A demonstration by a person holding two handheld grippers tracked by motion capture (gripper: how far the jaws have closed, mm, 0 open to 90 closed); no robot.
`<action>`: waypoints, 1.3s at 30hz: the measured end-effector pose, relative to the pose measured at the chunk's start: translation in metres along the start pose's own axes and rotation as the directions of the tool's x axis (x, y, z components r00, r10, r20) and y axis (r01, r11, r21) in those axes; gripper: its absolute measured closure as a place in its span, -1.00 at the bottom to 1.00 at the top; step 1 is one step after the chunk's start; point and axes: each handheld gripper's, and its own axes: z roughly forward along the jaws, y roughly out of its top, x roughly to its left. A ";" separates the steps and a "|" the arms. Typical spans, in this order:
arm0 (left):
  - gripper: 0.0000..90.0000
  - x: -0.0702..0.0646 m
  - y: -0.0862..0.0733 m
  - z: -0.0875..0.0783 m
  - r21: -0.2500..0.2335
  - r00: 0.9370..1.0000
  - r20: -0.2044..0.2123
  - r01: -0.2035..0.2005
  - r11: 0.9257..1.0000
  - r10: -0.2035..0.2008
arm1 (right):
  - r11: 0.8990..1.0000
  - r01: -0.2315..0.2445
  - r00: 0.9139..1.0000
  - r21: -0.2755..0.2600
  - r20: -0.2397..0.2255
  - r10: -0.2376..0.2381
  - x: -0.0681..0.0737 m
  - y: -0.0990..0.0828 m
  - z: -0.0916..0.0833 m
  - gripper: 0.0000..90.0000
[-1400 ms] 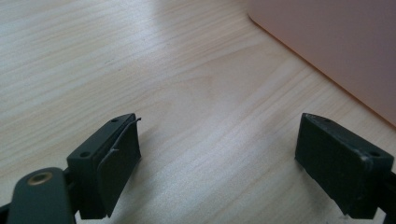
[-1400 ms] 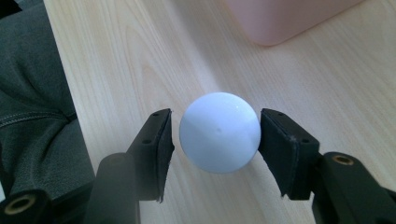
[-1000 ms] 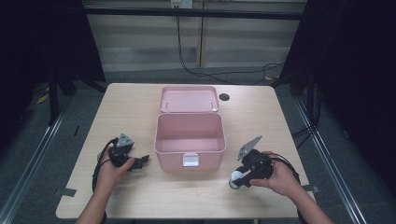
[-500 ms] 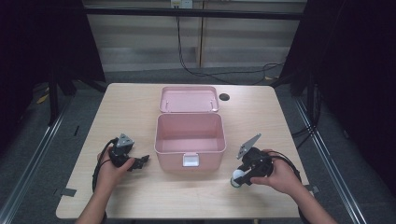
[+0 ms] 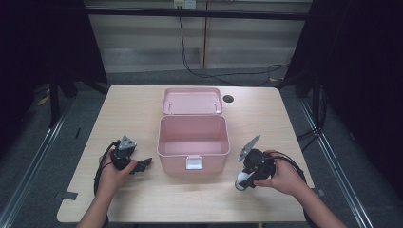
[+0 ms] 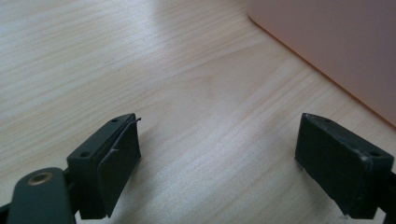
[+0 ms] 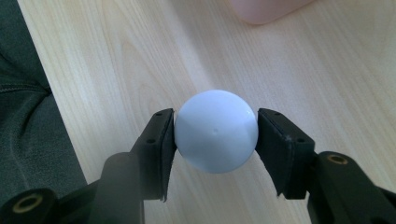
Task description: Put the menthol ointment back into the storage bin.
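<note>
A white ball (image 7: pixel 215 130) sits between the black jaws of my right gripper (image 7: pixel 215 136), both pads touching its sides. The jaws have just been opening slightly with the ball still between them. In the high view this right gripper (image 5: pixel 242 182) rests near the table's front right, beside the open pink box (image 5: pixel 176 164). My left gripper (image 5: pixel 145 164) lies on the table left of the box, pointing towards it. Its jaws stand wide open over bare wood in the left gripper view (image 6: pixel 217 154), with the box wall (image 6: pixel 336 42) close ahead.
The box's lid (image 5: pixel 192 100) lies folded back behind it. A dark round hole (image 5: pixel 228 99) marks the wooden table (image 5: pixel 128 109) at the back right. A dark trouser leg (image 7: pixel 28 116) shows past the table's front edge. Cables trail from both grippers.
</note>
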 end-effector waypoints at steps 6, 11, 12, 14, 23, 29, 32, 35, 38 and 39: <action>-0.71 0.000 0.000 0.000 0.000 1.000 0.000 0.000 1.000 0.000 | 0.999 0.023 1.000 0.038 0.015 -0.023 0.001 0.001 0.004 0.11; -0.71 0.000 0.000 0.000 0.000 1.000 0.000 0.001 1.000 -0.001 | 0.999 0.034 0.999 0.042 0.023 -0.035 0.001 0.002 0.003 0.12; -0.71 0.000 0.000 0.000 0.000 1.000 0.000 0.000 1.000 0.000 | 0.999 0.035 0.999 0.040 0.025 -0.036 0.001 0.002 0.002 0.12; -0.71 0.000 0.000 0.000 0.000 1.000 0.000 0.000 1.000 0.000 | 0.999 0.024 1.000 0.024 0.011 -0.024 0.001 0.003 -0.001 0.12; -0.71 0.000 0.000 0.000 0.000 1.000 0.000 0.000 1.000 0.000 | 1.000 0.008 1.000 0.026 0.015 -0.008 -0.001 0.009 -0.019 0.12; -0.71 0.000 0.000 0.000 0.000 1.000 0.000 0.000 1.000 0.000 | 0.999 0.019 1.000 0.032 0.018 -0.019 -0.003 0.015 -0.029 0.12; -0.71 0.000 0.000 0.000 0.000 1.000 0.000 0.000 1.000 0.000 | 0.999 0.011 1.000 0.040 0.020 -0.012 -0.003 0.019 -0.036 0.12; -0.71 0.000 0.000 0.000 0.000 1.000 0.001 0.000 1.000 0.000 | 0.999 0.009 1.000 0.046 0.015 -0.009 -0.003 0.022 -0.041 0.12; -0.71 0.000 0.000 0.000 0.000 1.000 0.001 0.000 1.000 0.000 | 0.999 0.010 1.000 0.053 0.019 -0.011 -0.006 0.025 -0.046 0.12; -0.71 0.000 0.000 0.000 0.000 1.000 0.001 0.001 1.000 -0.001 | 0.999 0.007 1.000 0.051 0.017 -0.008 -0.006 0.026 -0.047 0.12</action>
